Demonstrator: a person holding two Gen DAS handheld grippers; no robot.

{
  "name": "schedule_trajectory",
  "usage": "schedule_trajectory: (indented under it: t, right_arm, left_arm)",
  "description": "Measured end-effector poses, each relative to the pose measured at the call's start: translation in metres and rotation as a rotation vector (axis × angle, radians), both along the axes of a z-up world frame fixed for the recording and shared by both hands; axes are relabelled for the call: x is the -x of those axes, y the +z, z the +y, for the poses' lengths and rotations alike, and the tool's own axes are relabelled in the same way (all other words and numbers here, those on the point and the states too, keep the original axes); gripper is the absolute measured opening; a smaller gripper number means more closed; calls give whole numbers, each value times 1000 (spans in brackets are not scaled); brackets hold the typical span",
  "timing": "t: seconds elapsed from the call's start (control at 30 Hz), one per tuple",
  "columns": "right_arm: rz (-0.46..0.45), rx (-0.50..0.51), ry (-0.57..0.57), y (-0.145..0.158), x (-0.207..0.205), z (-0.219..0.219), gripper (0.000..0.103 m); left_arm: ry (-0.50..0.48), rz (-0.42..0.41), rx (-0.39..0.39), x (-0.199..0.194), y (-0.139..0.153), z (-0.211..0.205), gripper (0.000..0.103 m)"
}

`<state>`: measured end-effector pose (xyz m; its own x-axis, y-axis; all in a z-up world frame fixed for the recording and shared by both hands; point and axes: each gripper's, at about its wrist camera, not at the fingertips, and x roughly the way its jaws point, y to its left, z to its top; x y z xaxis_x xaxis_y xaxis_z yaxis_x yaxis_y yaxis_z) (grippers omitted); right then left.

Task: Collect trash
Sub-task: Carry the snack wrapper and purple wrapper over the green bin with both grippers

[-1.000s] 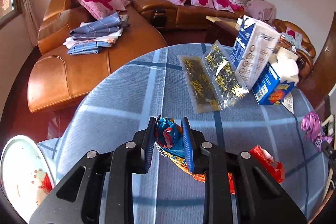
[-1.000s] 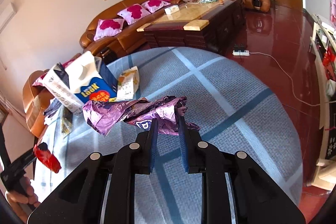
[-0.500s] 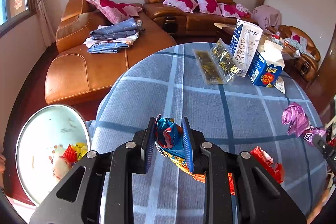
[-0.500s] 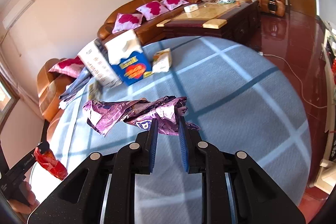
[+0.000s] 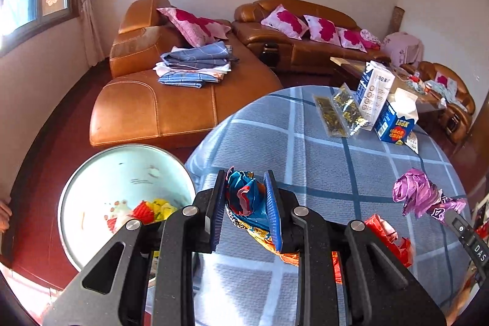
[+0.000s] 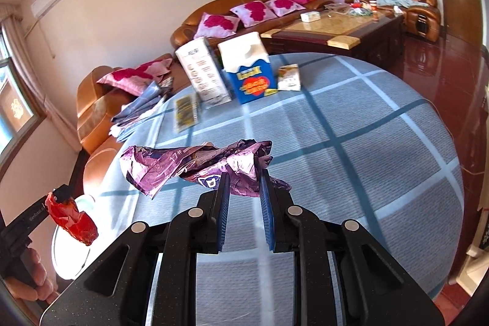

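purple wrapper [image 6: 195, 164], blue plaid tablecloth [image 6: 351, 142]

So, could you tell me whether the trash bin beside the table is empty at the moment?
No, the trash bin already holds red, yellow and white scraps at its bottom, visible in the left wrist view.

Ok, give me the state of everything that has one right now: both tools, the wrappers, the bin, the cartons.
Left tool: shut on the blue-red wrapper, held above the table edge.
Right tool: shut on the purple wrapper, lifted off the table.
Bin: open, some trash inside.
Blue carton: upright, top torn open.
White carton: upright.
Clear packets: flat on the table.
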<state>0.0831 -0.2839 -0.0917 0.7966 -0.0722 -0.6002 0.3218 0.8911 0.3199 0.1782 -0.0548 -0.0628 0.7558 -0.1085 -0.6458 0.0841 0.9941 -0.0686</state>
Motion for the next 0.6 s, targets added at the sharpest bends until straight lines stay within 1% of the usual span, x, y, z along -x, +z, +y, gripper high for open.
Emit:
schedule_trajectory:
  t: [0.2,0.6]
  right_arm:
    - [-14,26,55,8,1,28,20]
    - [-34,64,163,21,-7,81,20]
  left_arm:
    - [59,-14,21,13,4,35,25]
    - [190,-29,36,30,5,108,25]
